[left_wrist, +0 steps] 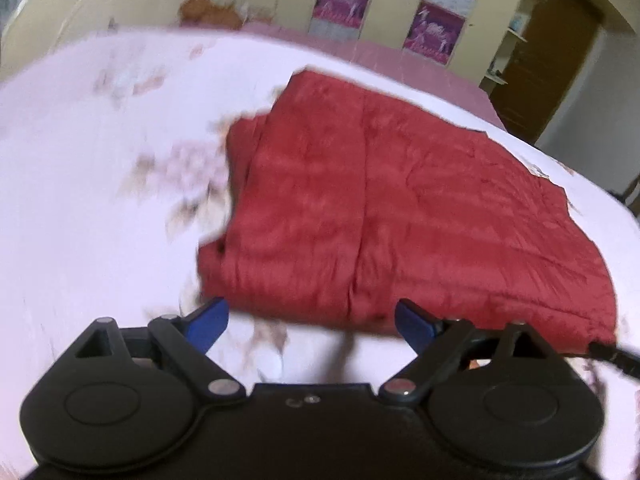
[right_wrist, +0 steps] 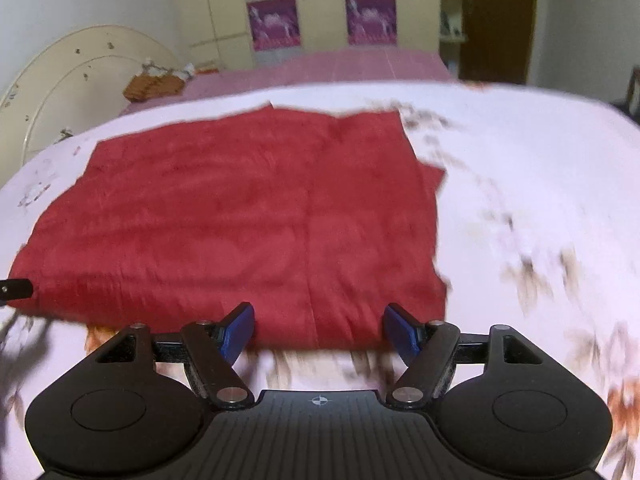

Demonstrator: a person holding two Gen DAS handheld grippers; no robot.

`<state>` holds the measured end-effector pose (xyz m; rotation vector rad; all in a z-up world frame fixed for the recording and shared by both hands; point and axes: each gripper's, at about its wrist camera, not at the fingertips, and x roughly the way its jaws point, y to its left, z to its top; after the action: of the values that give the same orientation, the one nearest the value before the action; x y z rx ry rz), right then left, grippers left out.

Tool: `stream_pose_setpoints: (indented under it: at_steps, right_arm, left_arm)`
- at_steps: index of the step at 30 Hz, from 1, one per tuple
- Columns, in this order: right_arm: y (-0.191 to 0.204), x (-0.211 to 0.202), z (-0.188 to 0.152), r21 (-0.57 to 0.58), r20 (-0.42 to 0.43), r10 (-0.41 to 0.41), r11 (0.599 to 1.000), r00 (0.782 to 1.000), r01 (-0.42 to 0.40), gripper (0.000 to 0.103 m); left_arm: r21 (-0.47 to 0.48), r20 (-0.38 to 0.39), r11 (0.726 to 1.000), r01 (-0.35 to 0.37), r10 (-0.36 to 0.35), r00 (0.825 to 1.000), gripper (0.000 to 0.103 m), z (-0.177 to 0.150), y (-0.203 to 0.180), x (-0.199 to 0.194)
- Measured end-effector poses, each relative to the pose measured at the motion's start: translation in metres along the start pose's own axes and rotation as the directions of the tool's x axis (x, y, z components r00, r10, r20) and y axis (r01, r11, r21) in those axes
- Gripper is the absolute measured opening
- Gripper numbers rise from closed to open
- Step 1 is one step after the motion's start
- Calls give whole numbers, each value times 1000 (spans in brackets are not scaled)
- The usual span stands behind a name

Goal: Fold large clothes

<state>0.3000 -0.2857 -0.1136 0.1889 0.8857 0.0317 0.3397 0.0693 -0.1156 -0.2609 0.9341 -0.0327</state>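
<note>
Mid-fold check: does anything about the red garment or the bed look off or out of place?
Mostly tidy. The red garment lies folded flat on the floral bedsheet, but a lower layer pokes out past its right edge, so the layers are not aligned. Both grippers, left and right, are open and empty.

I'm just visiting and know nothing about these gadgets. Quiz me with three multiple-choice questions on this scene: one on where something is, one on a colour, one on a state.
1. Where does the red garment lie?
A. on the flowered bedsheet
B. on a chair
C. on the floor

2. What colour are the gripper pads?
A. yellow
B. blue
C. white

3. How is the right gripper?
A. clamped on the cloth
B. holding a hanger
C. open, holding nothing

Answers: 1 A, sheet shows all around it; 2 B, both pads are blue; 3 C, the pads stand apart with nothing pressed between them.
</note>
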Motion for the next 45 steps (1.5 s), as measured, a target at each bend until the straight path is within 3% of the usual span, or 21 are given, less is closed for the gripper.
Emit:
stream_pose_setpoints:
  at_steps: [4,9,13,18,19,20,21,22,26,34,45]
  right_arm:
    - [-17,11,-9,117,-60,63,992,996,-56,71]
    - [-30,18,2,245,-10,150,959,989,-143,71]
    - [-43,26,7,376,50,198,904,979,-202,71]
    - [-48,31,14,445,102,184,870,978,-210,68]
    - [-46,31,14,439,105,171,876,980,-200,50]
    - [-46,32,16,433,104,170,879,980,-199,43]
    - [-46,32,16,437,105,173,876,979,-202,34]
    - [-46,30,17,440,112,171,875,979,-203,23]
    - [-42,19,24,403,121,160,894,980,-196,15]
    - [-29,-29,9,314,136,161,929,978,-196,14]
    - [-18,-97,-86,289,67,149,944,987,-162,14]
  left_arm:
    - [-140,-41,987,75,-81,996,92,-2,13,16]
    - [-278,27,948,153,-151,988,94,5,26,33]
    - [-333,78,922,196,-180,981,93,10,34,42]
    - [-388,125,899,204,-168,978,70,13,40,48]
    - [-395,126,897,199,-162,979,63,14,41,49]
    - [-401,122,895,197,-161,979,57,14,42,49]
    - [-402,120,894,196,-160,980,53,14,42,49]
    - [-399,114,897,190,-157,981,38,14,42,48]
    - [-396,104,902,169,-139,985,23,16,40,41]
    - [-320,91,934,157,-134,987,18,7,39,3]
    - [-238,38,959,153,-148,988,18,-76,61,-66]
